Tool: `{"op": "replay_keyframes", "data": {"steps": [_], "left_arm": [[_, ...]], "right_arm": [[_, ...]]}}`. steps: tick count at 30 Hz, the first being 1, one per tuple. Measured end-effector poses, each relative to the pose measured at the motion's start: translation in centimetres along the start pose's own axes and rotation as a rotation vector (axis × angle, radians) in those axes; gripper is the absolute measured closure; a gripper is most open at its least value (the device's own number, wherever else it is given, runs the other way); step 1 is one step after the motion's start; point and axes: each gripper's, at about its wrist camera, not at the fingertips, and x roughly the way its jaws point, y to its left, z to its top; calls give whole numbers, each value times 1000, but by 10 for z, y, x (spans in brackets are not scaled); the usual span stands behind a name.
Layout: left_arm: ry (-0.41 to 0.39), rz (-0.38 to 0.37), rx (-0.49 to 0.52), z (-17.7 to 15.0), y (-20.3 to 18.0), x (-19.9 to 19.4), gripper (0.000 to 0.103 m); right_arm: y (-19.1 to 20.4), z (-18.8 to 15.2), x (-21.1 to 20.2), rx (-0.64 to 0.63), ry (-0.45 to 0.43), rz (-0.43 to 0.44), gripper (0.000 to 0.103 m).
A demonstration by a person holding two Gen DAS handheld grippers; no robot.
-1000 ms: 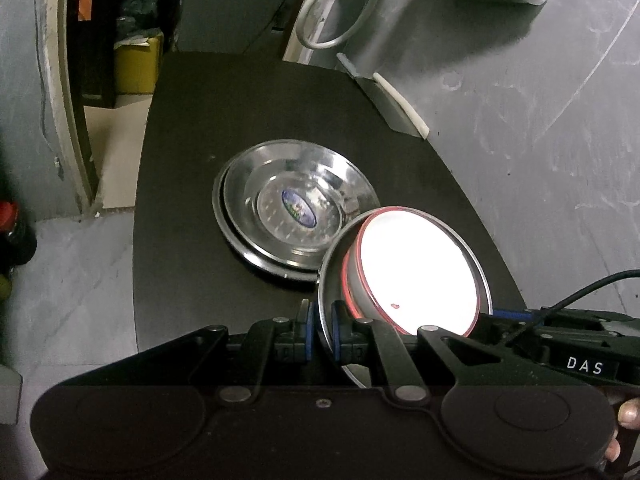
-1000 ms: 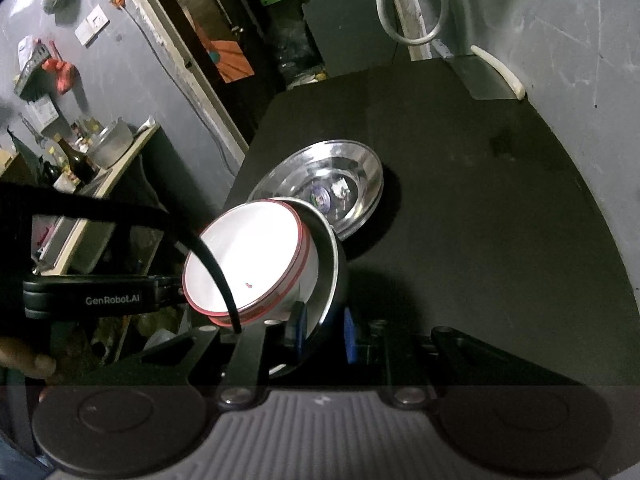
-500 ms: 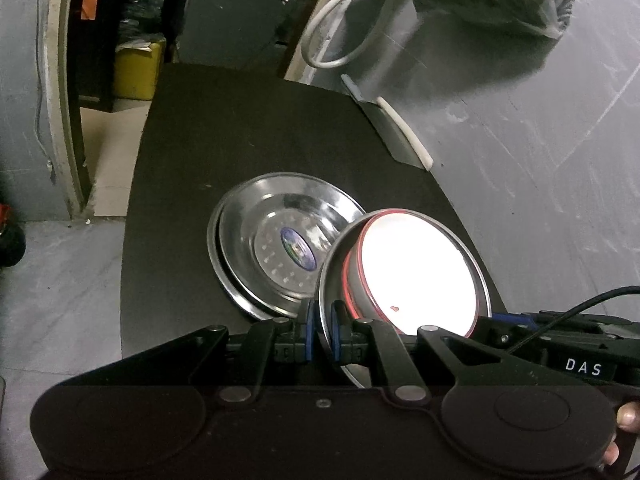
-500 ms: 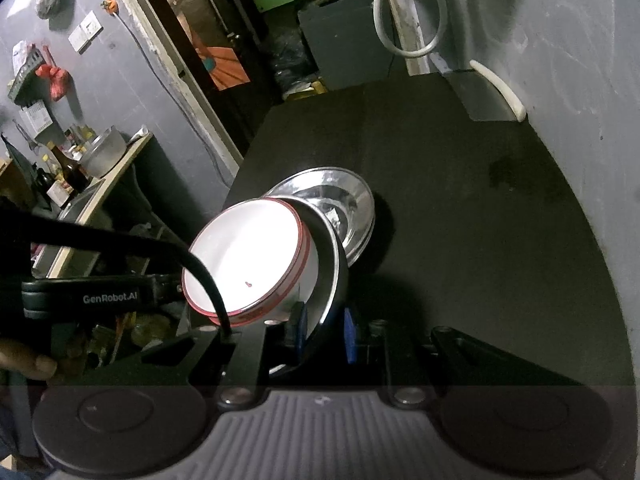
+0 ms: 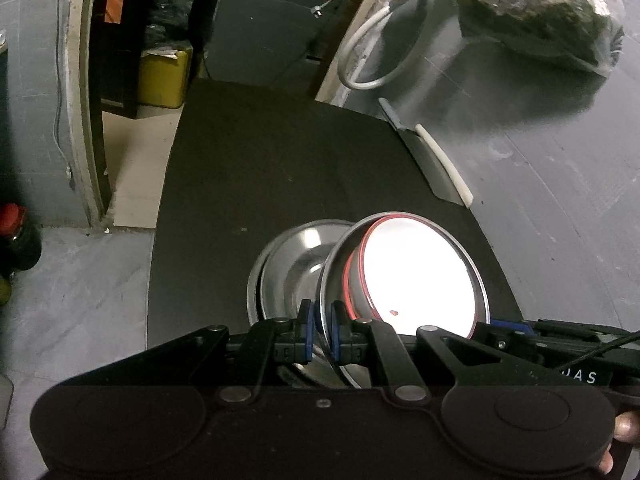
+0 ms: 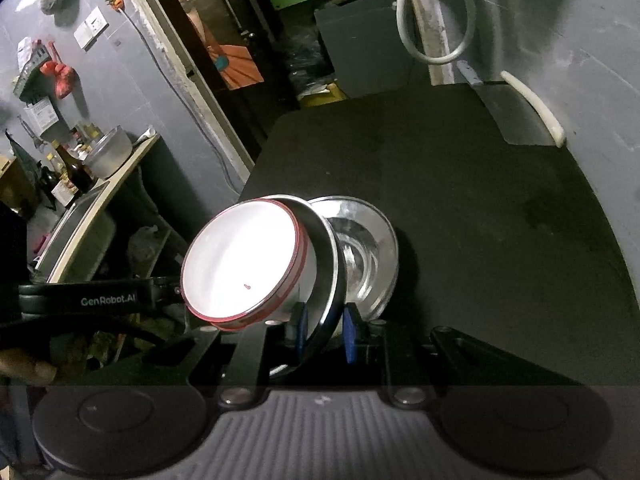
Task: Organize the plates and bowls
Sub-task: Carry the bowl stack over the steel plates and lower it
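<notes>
Fingertips of both the left gripper (image 5: 319, 330) and right gripper (image 6: 325, 330) are clenching the steel plate (image 5: 478, 280) by opposite rim edges. Its thin, slick rim is likely giving little purchase, and the white bowl (image 6: 244, 264) riding loose inside is probably free to slide.

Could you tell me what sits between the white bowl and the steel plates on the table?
The rim of the carried steel plate, shown in the right wrist view, separates the white bowl from the stacked steel plates.

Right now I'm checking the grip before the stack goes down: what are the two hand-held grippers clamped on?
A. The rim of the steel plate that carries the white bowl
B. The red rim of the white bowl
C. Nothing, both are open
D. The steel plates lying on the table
A: the left hand-held gripper and the right hand-held gripper each pinch the steel plate at its rim, with the white bowl sitting in it.
</notes>
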Motion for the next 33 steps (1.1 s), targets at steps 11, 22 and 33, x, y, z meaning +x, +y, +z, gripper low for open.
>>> {"op": "replay_keyframes", "data": {"steps": [11,22,33], "left_arm": [[-7,12,-8,28,2,35,96],[32,40,-23,31,7,48,96],[63,67,-46,29,14,53,96]], "right_arm": [[-12,32,33,-8,4,-24,83],[-26,34,54,47,34,-33,83],[-28,33,68,74,69,-24,84]]}}
